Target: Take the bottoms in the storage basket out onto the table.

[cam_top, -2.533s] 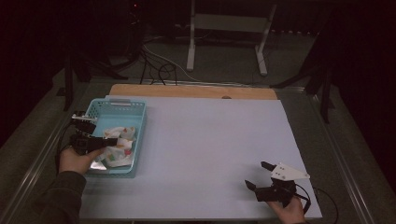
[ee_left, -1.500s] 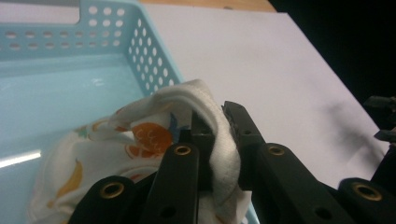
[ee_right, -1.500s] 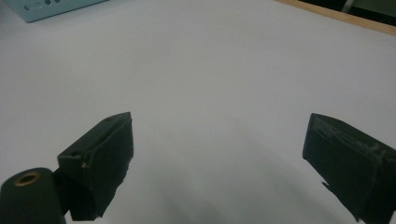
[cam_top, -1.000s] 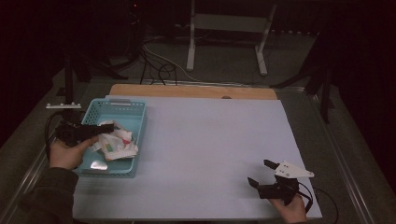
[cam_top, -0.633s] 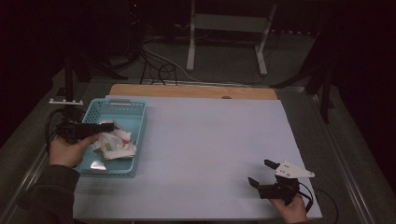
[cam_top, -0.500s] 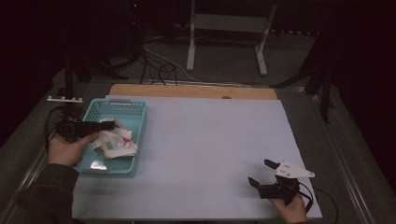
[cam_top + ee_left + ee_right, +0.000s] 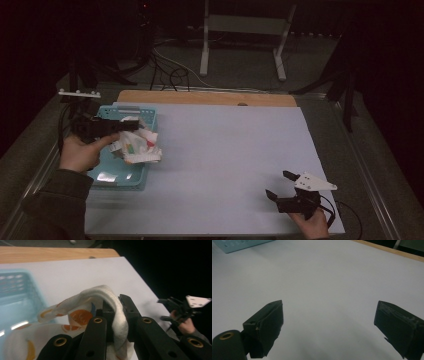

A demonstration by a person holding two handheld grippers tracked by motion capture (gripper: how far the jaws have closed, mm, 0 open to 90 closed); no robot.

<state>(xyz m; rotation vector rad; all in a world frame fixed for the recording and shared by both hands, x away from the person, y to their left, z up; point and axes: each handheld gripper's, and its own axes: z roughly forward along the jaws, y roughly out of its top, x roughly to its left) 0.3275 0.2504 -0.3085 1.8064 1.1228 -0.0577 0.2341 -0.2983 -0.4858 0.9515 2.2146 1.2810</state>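
Note:
A white cloth (image 7: 140, 146) printed with orange shapes hangs over the right rim of a light blue basket (image 7: 118, 176) at the table's left. My left gripper (image 7: 131, 125) is shut on a fold of that cloth (image 7: 117, 315), holding it up above the basket. In the left gripper view the cloth bulges up between the two black jaws and drapes down to the left. My right gripper (image 7: 279, 185) rests near the table's front right corner, held by a hand, its jaws wide open (image 7: 329, 322) over the bare white tabletop with nothing between them.
The white tabletop (image 7: 225, 150) spreads between the basket and the right gripper. A wooden strip (image 7: 205, 97) borders the far edge. A white stand (image 7: 240, 30) and cables lie on the floor beyond. A corner of the basket (image 7: 242, 245) shows far off in the right gripper view.
My left gripper has lifted the cloth up out of the basket and carried it toward the basket's right rim. The right gripper has stayed where it was.

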